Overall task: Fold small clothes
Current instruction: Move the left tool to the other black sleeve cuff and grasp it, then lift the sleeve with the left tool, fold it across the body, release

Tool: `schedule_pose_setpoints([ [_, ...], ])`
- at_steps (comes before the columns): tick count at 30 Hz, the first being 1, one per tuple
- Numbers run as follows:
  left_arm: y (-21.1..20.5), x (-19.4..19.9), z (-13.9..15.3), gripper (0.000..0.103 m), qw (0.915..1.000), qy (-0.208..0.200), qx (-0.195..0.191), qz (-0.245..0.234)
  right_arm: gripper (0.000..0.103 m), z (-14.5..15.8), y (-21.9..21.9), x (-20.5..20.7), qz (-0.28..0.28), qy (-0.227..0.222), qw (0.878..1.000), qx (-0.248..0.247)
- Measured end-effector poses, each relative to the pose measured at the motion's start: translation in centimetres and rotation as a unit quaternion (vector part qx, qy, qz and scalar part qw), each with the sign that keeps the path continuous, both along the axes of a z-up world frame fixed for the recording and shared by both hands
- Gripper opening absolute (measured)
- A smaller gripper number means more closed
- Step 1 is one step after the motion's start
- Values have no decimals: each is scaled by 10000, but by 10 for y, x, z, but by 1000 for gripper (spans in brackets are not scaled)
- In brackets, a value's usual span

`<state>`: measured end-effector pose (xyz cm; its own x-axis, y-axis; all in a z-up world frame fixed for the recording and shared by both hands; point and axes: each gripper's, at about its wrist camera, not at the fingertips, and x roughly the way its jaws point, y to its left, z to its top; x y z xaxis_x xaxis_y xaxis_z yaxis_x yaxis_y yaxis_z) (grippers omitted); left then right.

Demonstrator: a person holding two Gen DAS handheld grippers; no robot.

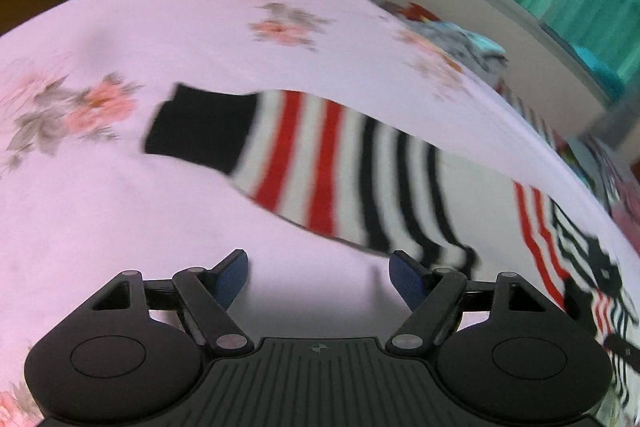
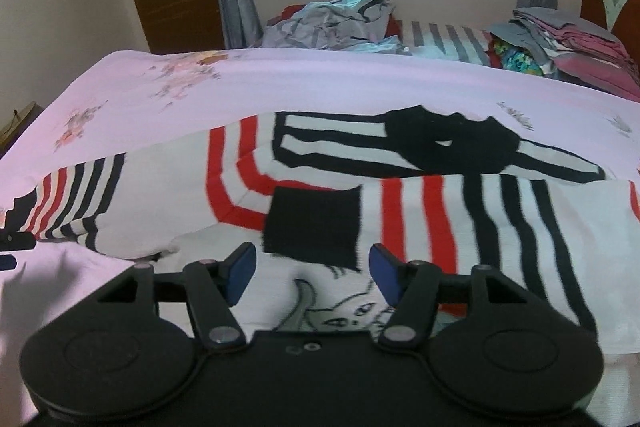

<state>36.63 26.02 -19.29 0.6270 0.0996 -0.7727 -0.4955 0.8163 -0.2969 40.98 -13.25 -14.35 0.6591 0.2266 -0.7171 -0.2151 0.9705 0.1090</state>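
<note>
Striped sweater (image 2: 400,195) lies flat ahead of both empty grippers, left gripper (image 1: 319,281) and right gripper (image 2: 309,273) spread wide.

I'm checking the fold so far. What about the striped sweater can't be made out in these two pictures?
- Lower hem of the sweater: right wrist view, hidden behind the right gripper.
- Body of the sweater: left wrist view, cut off by the right edge; only the sleeve shows whole, smeared by motion.
- Cartoon print: right wrist view, partly covered by the gripper.
</note>
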Motion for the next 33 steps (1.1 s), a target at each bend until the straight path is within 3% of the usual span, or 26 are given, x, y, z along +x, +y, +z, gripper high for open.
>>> schedule_pose_setpoints([
  [4,22,2,-15,77,9992,-118,-312,235,62,-1,14,2,87,22,10000,2],
  [10,46,18,-26,76,9938,-624,-730,551,62,-6,34,10,196,81,9998,-27],
  [11,49,23,-27,70,9929,-703,-756,593,62,-8,37,12,193,96,9998,-37],
  [12,53,29,-29,54,9927,-728,-721,638,62,-10,40,14,190,105,9997,-60],
  [15,64,40,-35,25,9908,-773,-795,780,60,-16,48,20,172,100,9997,-159],
  [18,71,47,-39,12,9894,-802,-852,859,60,-21,54,27,141,115,9996,-209],
  [22,68,49,-36,7,9889,-895,-830,852,59,-34,61,35,136,219,9990,-359],
  [26,56,52,-17,6,9904,-1148,-544,548,62,-44,68,37,260,293,9975,-590],
  [30,26,63,15,6,9878,-1542,-223,-32,60,-32,56,34,170,195,9996,-112],
  [33,-15,77,39,6,9808,-1815,-101,-705,60,-21,44,28,52,46,10000,45],
])
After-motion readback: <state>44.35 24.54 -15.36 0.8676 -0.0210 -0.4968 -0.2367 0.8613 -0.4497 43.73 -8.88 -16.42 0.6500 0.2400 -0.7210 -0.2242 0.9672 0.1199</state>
